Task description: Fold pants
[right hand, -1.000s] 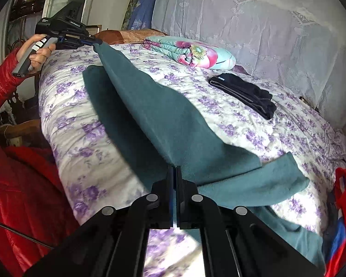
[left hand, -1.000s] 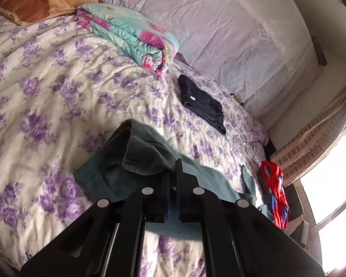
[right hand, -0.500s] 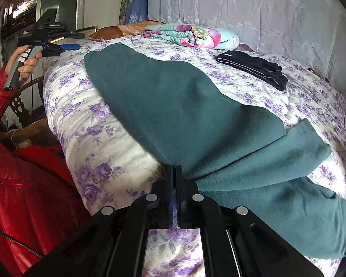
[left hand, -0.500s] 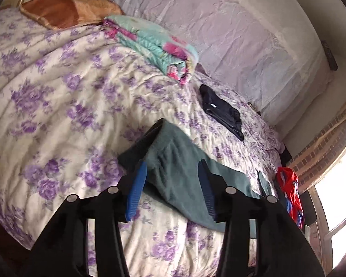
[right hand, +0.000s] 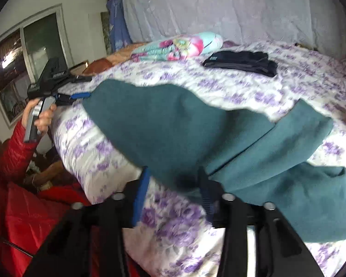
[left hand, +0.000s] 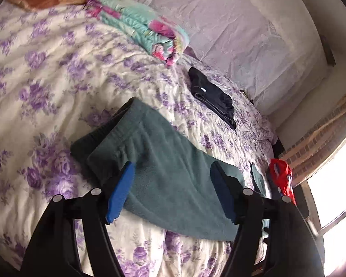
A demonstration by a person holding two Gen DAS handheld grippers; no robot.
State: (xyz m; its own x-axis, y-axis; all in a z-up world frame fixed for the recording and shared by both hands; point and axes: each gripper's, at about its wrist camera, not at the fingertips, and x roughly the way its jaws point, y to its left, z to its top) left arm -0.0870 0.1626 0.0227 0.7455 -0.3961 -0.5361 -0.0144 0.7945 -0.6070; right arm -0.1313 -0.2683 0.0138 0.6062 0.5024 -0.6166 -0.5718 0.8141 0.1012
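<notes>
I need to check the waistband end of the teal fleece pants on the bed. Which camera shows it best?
The left wrist view: the teal fleece pants lie sharp there, their ribbed waistband end near the top left. The right wrist view shows those pants blurred, with that end at the far side.

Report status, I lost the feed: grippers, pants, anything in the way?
Left gripper and right gripper opening, nothing pinched. Green pants lie folded over on the bed. Dark folded garment lies apart, clear.
</notes>
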